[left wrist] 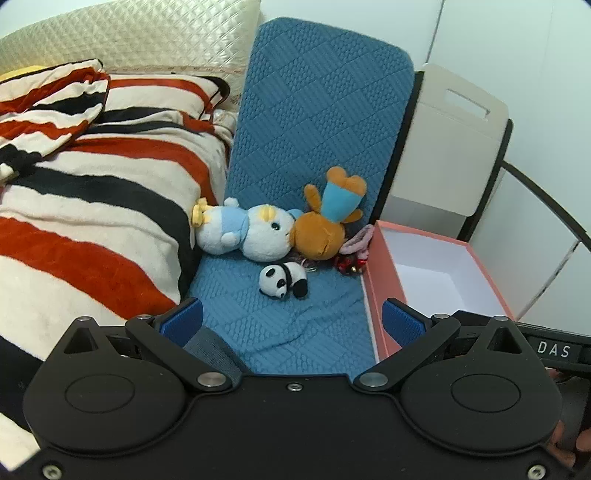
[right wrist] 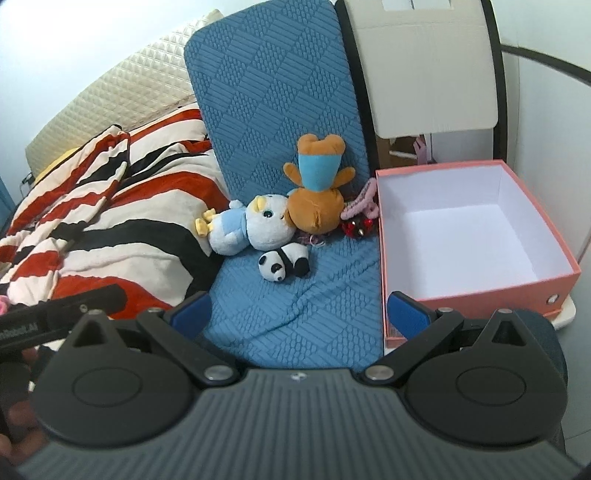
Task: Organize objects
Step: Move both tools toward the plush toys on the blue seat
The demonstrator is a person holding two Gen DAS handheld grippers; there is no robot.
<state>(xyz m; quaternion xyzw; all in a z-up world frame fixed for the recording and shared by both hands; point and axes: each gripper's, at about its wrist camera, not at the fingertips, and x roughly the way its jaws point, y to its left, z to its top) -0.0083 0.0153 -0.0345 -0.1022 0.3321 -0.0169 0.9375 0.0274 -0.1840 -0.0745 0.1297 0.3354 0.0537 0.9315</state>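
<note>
The left gripper [left wrist: 293, 325] hangs with its jaws spread wide and nothing between them; the right gripper [right wrist: 299, 317] is likewise released and bare, both tilted down toward a blue quilted mat [left wrist: 317, 110] that runs across the seat and up the backrest. On the mat lies a cluster of soft toys: a white-and-blue penguin plush [left wrist: 243, 234] on its side, its head touching an orange-brown plush [left wrist: 325, 225] that stands head-down with a blue patch on its body; just in front of them a small panda plush [right wrist: 282, 264] lies apart from both. Beside the orange-brown plush, next to the box wall, sit a pink fuzzy item [right wrist: 360, 203] and a dark red shiny trinket [right wrist: 356, 227], too small to name with confidence. A coral-pink box [right wrist: 554, 277] with a white interior stands open at the mat's right edge, touching it; nothing lies inside. Left of the mat a striped blanket [left wrist: 92, 206] in red, black and cream is heaped; behind it rests a cream quilted cushion [left wrist: 147, 33].
</note>
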